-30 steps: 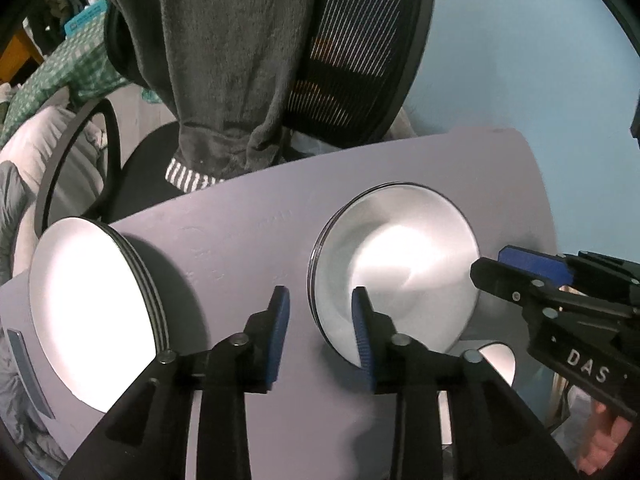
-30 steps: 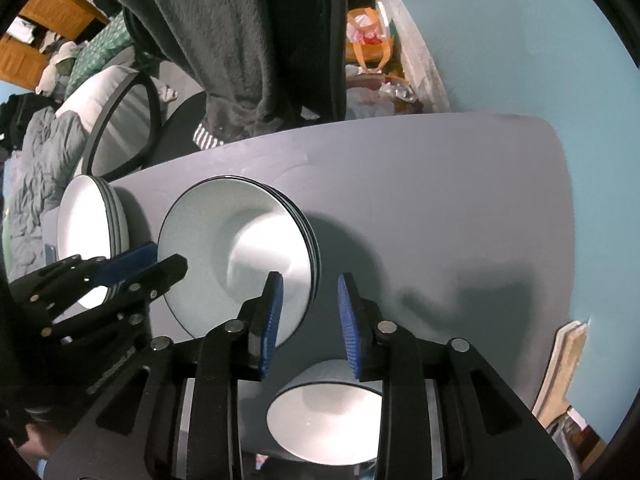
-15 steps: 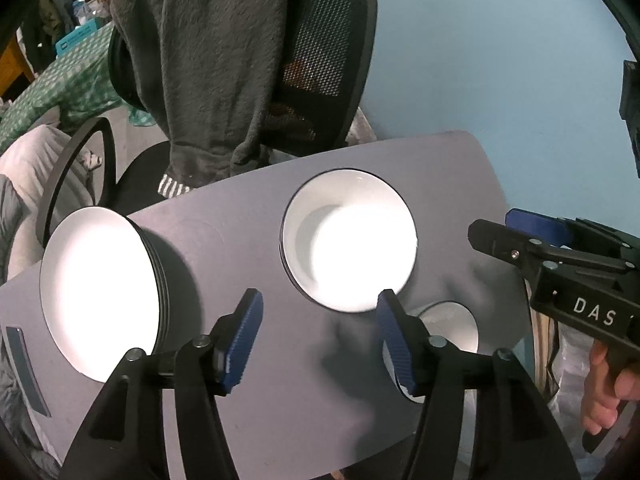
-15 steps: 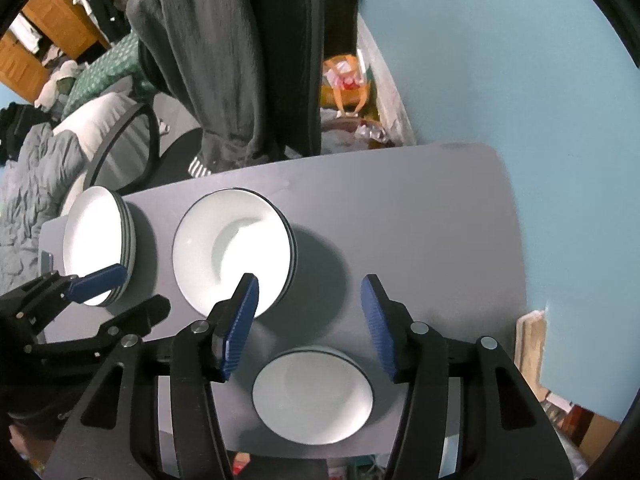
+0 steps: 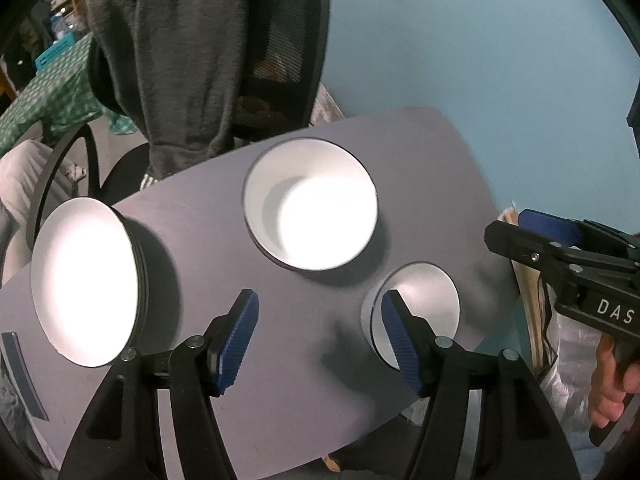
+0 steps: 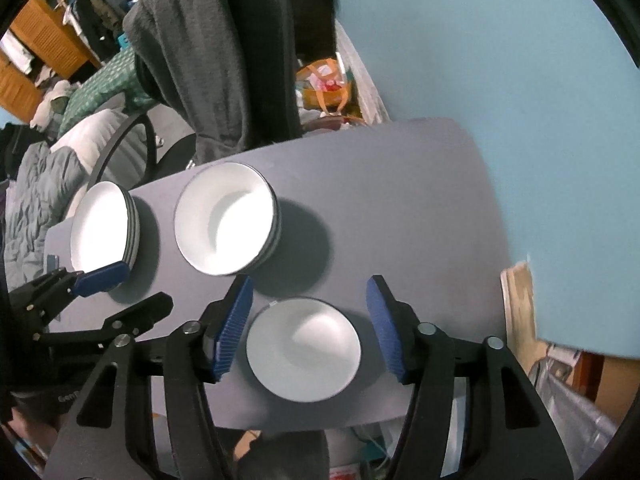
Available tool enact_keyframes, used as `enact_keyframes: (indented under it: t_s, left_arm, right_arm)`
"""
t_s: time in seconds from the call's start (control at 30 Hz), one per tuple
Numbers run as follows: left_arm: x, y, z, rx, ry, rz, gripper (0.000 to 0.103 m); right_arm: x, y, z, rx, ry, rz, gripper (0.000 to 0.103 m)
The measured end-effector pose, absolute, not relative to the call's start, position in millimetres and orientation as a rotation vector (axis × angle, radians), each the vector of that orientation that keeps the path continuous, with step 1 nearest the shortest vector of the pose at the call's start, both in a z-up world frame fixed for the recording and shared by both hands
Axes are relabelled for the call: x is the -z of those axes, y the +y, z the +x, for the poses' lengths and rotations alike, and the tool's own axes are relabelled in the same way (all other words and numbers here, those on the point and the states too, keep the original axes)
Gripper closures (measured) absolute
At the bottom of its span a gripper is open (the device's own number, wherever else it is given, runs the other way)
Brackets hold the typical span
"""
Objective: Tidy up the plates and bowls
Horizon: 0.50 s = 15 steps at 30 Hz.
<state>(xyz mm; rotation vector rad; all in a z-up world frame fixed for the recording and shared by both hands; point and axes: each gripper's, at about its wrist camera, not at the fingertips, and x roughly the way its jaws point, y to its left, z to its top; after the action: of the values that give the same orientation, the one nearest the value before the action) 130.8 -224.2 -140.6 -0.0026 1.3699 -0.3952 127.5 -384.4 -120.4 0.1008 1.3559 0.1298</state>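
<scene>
Left wrist view: the left gripper (image 5: 320,340) is released, its blue pads spread wide and holding nothing, above the grey desk (image 5: 420,168). The stack of plates (image 5: 86,280) sits at the left edge of the frame, the stack of larger bowls (image 5: 310,208) just above centre, and the single small bowl (image 5: 416,312) lower right, partly hidden behind the right-hand pad. The small bowl lies to the right of this gripper's centre line, so it is off-axis here. The right gripper (image 5: 536,232) enters from the right edge; this view does not show how wide it is.

Right wrist view: the right gripper (image 6: 308,320) is released too, with nothing between its wide-spread pads. The small bowl (image 6: 303,350) lies at lower centre, framed squarely between the two pads but clear of both. The stack of larger bowls (image 6: 226,218) is up and left of it, well apart, and the stack of plates (image 6: 104,226) sits further left. The left gripper (image 6: 120,292) shows at the lower left edge.

The right gripper seems better placed for the small bowl, which probably belongs with the larger bowls. A round bowl has no long axis, so a rim grasp would need the gripper offset over one edge.
</scene>
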Motion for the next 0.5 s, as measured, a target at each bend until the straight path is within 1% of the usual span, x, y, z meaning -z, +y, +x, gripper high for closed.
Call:
enact_keyframes:
  t_s: [0.27, 0.5]
  left_arm:
    - [157, -249, 125, 0.449, 1.400, 0.069, 0.038]
    - [179, -270, 122, 0.484, 1.439, 0.114, 0.038]
  right_arm:
    - [129, -408, 104, -0.069, 1.379, 0.161, 0.043]
    - [153, -428, 88, -0.034, 1.402, 0.243, 0.043]
